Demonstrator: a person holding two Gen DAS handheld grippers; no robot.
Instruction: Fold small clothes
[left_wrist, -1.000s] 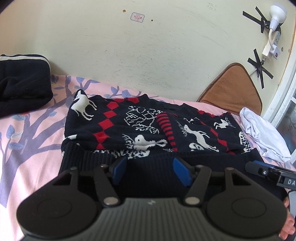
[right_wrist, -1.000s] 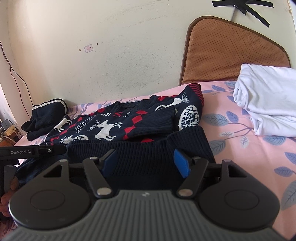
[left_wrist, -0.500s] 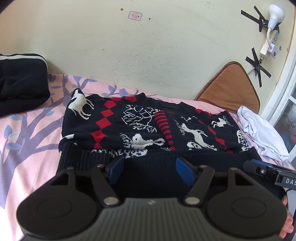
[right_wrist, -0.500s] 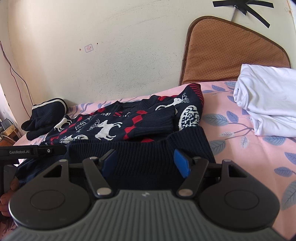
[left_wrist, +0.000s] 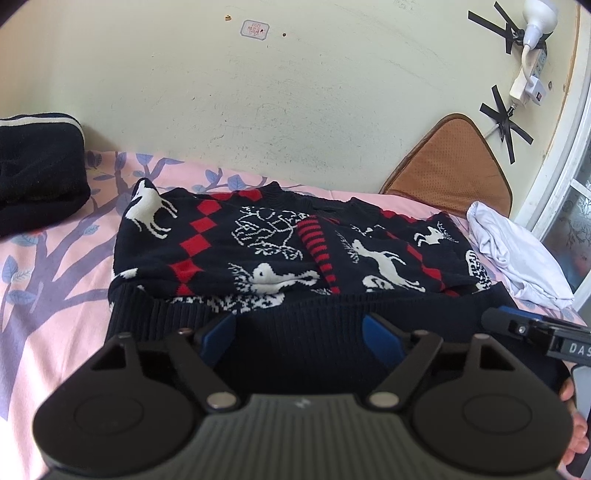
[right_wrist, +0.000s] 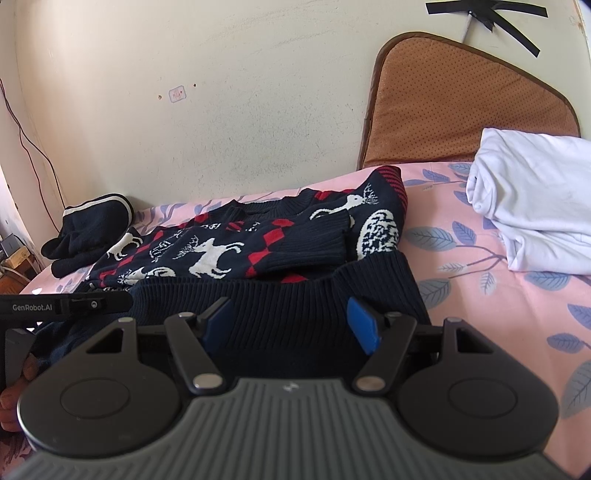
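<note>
We hold our left gripper (left_wrist: 300, 330) low and level, its two blue-padded fingers (left_wrist: 218, 332) spread wide apart with nothing pinched between them. Our right gripper (right_wrist: 290, 325) sits in the same attitude, its blue fingers (right_wrist: 364, 326) also parted wide and gripping nothing. The two tools lie side by side and point the same way: from the left wrist camera the right one's black body shows at the far right edge, with our fingertips (left_wrist: 576, 424) curled around its handle. From the right wrist camera the left one's black bar shows at the left edge, our left hand (right_wrist: 14, 391) wrapped below it.
</note>
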